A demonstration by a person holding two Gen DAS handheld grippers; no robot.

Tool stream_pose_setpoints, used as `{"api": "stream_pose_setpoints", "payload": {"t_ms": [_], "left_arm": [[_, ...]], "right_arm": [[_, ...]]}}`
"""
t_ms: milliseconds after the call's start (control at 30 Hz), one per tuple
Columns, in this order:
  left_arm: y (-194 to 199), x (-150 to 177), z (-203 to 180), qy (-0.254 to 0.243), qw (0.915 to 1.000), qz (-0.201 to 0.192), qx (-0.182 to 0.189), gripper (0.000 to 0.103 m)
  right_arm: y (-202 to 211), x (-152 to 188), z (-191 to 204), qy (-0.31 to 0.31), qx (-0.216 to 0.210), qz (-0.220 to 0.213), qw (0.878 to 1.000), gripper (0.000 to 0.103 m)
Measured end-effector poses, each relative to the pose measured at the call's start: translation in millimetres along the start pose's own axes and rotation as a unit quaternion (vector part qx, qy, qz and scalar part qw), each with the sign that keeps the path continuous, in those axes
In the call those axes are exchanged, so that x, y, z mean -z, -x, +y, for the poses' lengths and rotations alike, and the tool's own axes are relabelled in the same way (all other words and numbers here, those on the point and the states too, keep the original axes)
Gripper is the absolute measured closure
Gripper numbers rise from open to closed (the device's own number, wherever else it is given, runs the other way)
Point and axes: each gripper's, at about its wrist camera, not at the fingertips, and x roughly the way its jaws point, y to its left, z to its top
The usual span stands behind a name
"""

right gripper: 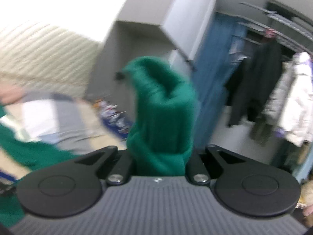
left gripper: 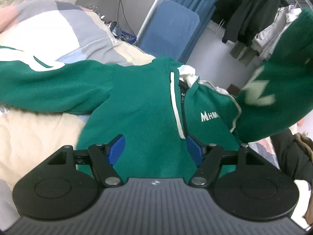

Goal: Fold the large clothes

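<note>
Across the middle of the left wrist view we see the green jacket [left gripper: 140, 105] spread front-up on a bed, over a patchwork quilt [left gripper: 64, 31] of grey, white, cream and pale blue panels. Its zip [left gripper: 183, 105] runs down the centre of the frame beside a white stripe, and white lettering sits on the chest just right of the zip. One sleeve [left gripper: 49, 84] lies stretched out to the left edge of the frame. The other sleeve [left gripper: 273, 90] rises off the bed at the right side of the picture, blurred, with a pale leaf-like patch on it.

At the bottom centre of that view the left gripper [left gripper: 155, 150] hovers over the jacket's lower front with its blue pads [left gripper: 117, 149] spread apart; nothing is pinched between them.

Low in the centre of the right wrist view, the right gripper [right gripper: 159, 156] has its jaws pressed together on a bunched fold of green fabric [right gripper: 162, 109], which stands up from between the black finger arms into the middle of the frame. This view is heavily blurred. The pads themselves are hidden behind the cloth.

Behind, at the upper right of both views, dark and pale garments [left gripper: 248, 19] hang from a rack, with a blue curtain [right gripper: 215, 68] beside them
</note>
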Motion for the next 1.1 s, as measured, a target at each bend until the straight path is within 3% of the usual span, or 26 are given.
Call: {"api": "stream_pose_setpoints", "payload": {"t_ms": [167, 300, 400, 567, 633, 767, 900, 1000, 1100], "left_arm": [[16, -6, 15, 0.012, 0.9996, -0.024, -0.002, 0.029], [26, -15, 32, 0.026, 0.9989, -0.039, -0.003, 0.029], [30, -18, 40, 0.036, 0.9984, -0.042, -0.004, 0.029], [30, -16, 36, 0.045, 0.9984, -0.033, 0.012, 0.029], [28, -13, 30, 0.038, 0.9988, -0.029, 0.012, 0.029], [26, -3, 16, 0.02, 0.9993, -0.009, 0.032, 0.029], [26, 5, -2, -0.028, 0.9994, -0.002, 0.023, 0.029], [26, 11, -14, -0.055, 0.9981, 0.002, 0.026, 0.029], [16, 17, -21, -0.068, 0.9972, 0.018, 0.027, 0.029]], "right_arm": [[-4, 41, 67, 0.005, -0.062, 0.069, 0.996, 0.091], [-10, 75, 107, -0.02, -0.111, 0.15, 0.982, 0.065], [2, 96, 136, -0.027, -0.129, 0.197, 0.971, 0.039], [26, 113, 140, -0.082, -0.194, 0.259, 0.943, 0.036], [39, 113, 135, -0.108, -0.218, 0.264, 0.933, 0.035], [63, 113, 120, -0.154, -0.239, 0.248, 0.926, 0.033], [78, 117, 80, -0.218, -0.231, 0.212, 0.924, 0.025], [77, 130, 53, -0.243, -0.186, 0.196, 0.932, 0.024], [53, 156, 33, -0.293, -0.132, 0.222, 0.921, 0.024]]}}
